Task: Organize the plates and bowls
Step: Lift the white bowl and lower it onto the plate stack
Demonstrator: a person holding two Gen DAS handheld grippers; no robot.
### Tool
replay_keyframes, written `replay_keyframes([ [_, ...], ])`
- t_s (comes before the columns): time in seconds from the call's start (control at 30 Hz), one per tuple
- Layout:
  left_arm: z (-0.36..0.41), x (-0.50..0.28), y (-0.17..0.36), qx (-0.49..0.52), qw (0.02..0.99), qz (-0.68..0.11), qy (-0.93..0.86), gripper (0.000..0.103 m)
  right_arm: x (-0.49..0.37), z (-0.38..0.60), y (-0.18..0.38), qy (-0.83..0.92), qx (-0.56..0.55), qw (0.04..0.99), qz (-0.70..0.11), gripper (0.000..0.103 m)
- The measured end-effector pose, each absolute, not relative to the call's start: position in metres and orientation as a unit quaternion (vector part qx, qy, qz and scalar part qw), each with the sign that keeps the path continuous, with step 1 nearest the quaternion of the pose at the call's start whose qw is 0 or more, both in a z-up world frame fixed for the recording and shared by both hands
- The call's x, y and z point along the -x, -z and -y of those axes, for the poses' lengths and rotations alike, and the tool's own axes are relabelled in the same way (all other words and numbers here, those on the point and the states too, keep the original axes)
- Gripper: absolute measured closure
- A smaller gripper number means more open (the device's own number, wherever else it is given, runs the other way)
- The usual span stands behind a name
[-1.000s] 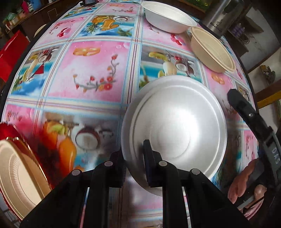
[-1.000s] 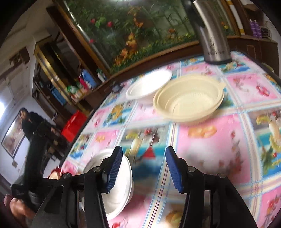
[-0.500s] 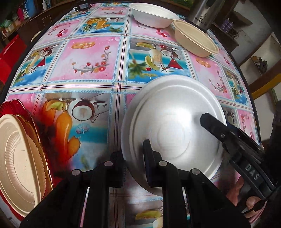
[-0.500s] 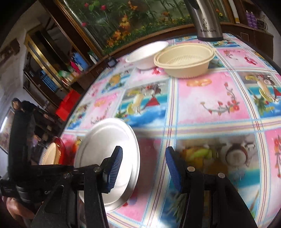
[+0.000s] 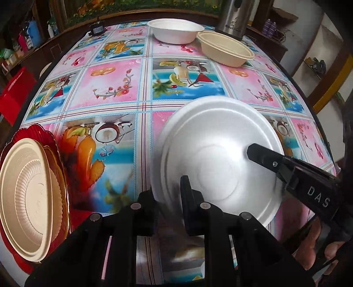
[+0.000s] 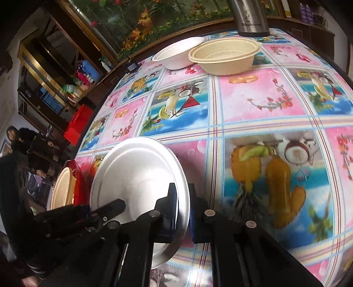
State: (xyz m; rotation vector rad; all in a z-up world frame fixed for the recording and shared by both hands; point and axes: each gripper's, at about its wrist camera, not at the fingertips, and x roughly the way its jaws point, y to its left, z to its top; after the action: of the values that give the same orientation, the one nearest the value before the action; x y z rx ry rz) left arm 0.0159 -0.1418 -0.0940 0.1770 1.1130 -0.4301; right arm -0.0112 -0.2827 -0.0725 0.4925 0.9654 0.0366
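We now hold the white plate [image 5: 211, 154] with both grippers; the right gripper [image 6: 182, 207], which stood wide and empty beside the plate a second ago, has come in and clamped its jaws on the plate's rim, while the left gripper [image 5: 169, 198] stays pinched on the near rim as before; in the left view the right gripper's finger lies across the plate's face. The plate is tilted on edge above the bench [image 5: 114, 88], lifted clear of the cloth, and has drifted toward the stack at the left edge. We judge this a hand-over or a two-handed carry: with a second grip secure, either gripper could let go, and the plate can travel on to the stack; that step is not yet done. As for containers: the red plate [image 5: 35, 134] carries a gold-rimmed plate and a beige plate [image 5: 28, 192] nested on top, nothing else in them; at the far edge a white bowl [image 5: 175, 31] and a beige bowl [image 5: 226, 50] sit just beside each other, both empty and unstacked, near a steel flask [image 5: 235, 17].
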Motion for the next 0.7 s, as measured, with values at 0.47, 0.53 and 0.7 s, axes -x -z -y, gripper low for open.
replay_keyframes([
  [0.47, 0.041, 0.008, -0.010, -0.044, 0.911, -0.383, 0.146, 0.087, 0.011, 0.197, -0.042, -0.101, -0.173, 0.911, -0.359, 0.095],
  [0.53, 0.015, 0.006, -0.018, -0.035, 0.918, -0.375, 0.124, 0.087, 0.001, 0.171, -0.049, -0.122, -0.158, 0.913, -0.357, 0.095],
  [0.7, -0.042, -0.003, -0.016, -0.029, 0.926, -0.371, 0.063, 0.086, -0.022, 0.108, -0.044, -0.171, -0.135, 0.903, -0.369, 0.094],
])
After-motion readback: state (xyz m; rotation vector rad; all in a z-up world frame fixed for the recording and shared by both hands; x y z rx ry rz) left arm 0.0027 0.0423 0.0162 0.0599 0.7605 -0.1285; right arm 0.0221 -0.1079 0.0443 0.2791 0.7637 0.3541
